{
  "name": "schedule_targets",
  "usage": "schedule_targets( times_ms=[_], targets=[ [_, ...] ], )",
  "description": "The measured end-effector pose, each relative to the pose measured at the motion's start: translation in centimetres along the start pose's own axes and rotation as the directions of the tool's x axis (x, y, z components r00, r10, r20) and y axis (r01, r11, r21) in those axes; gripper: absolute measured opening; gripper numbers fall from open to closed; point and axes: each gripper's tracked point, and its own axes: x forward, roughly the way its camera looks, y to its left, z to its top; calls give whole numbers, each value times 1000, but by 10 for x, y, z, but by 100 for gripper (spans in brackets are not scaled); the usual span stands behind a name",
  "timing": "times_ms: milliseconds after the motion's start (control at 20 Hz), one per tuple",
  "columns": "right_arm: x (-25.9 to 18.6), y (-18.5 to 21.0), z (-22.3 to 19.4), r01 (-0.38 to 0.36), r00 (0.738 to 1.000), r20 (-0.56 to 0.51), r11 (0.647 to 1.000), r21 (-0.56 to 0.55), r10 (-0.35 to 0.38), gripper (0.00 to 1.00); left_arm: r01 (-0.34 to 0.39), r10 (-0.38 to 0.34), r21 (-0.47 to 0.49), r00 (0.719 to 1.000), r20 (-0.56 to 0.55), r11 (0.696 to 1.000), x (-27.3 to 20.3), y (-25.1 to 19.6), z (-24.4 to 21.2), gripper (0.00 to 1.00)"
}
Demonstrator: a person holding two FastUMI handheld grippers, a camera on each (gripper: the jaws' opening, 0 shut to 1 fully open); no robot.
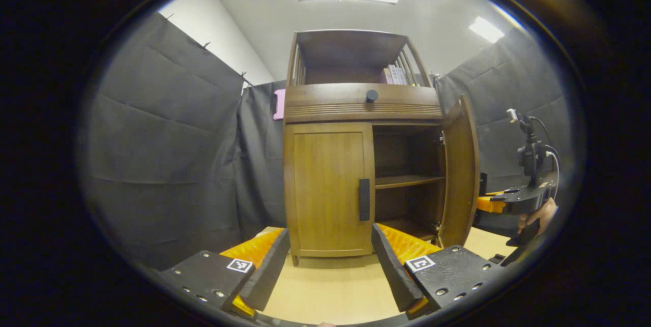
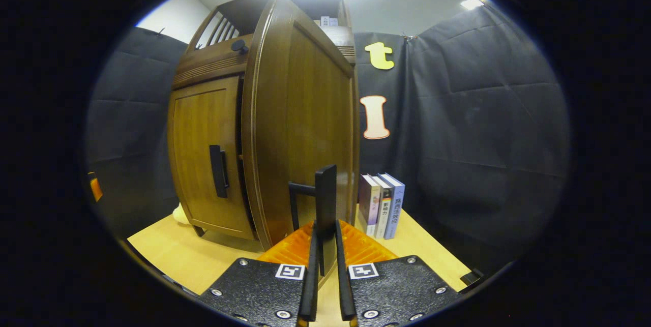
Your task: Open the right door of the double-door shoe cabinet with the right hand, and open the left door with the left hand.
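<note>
The wooden shoe cabinet (image 1: pixel 356 108) stands on the table straight ahead in the left gripper view. Its left door (image 1: pixel 328 189) is closed, with a dark vertical handle (image 1: pixel 364 199) at the inner edge. My left gripper (image 1: pixel 329 238) hangs open a short way in front of that door, touching nothing. The right door (image 1: pixel 460 172) is swung wide open, showing an inner shelf (image 1: pixel 407 180). In the right gripper view, my right gripper (image 2: pixel 325 235) is shut on the right door's handle (image 2: pixel 325 195), with the door's face (image 2: pixel 305 113) just to the left. The right gripper (image 1: pixel 491 204) and its hand (image 1: pixel 539 217) appear beyond the open door.
A drawer with a round knob (image 1: pixel 372 95) sits above the doors, and books (image 1: pixel 394 75) stand on the top shelf. Three books (image 2: pixel 381 205) stand on the light wooden table (image 1: pixel 330 291) behind the open door. Black cloth walls close in on both sides.
</note>
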Motion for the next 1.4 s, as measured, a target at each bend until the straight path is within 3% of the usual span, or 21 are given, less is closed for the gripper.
schedule_targets(
  times_ms=[200,350,500,550,650,700,750,950,1000,1250,1400],
  targets=[
    [-7,-27,-1,52,999,-10,999,10,-52,15,33,-33,-1,999,-1,999,6,-31,3,92],
    [-15,-47,-5,87,996,-17,996,27,-87,2,57,-57,10,998,3,998,-5,-52,-2,92],
    [-25,-66,-7,128,992,-16,991,45,-128,2,75,-75,9,997,-6,997,-4,-61,-4,91],
    [-29,-73,-8,145,989,-15,988,48,-145,11,84,-84,6,996,-7,996,-1,-64,-4,90],
    [-37,-86,-10,177,984,-16,983,53,-177,5,99,-99,8,995,-7,995,5,-67,-5,88],
    [-41,-94,-10,196,981,-14,979,55,-195,13,107,-107,11,994,-2,994,8,-70,-4,92],
    [-46,-102,-9,214,977,-12,975,59,-214,17,116,-116,14,993,0,993,13,-75,-3,88],
    [-73,-116,-2,230,973,23,972,44,-231,29,143,-143,4,990,10,990,32,-87,4,98],
    [-80,-116,2,229,973,33,973,26,-230,31,146,-146,-1,989,11,989,39,-89,5,96],
    [-121,-111,25,232,969,86,973,7,-231,93,153,-154,6,988,19,988,83,-92,8,87],
    [-148,-105,38,248,958,141,968,24,-249,94,157,-157,1,988,11,988,114,-97,7,89]
  ],
)
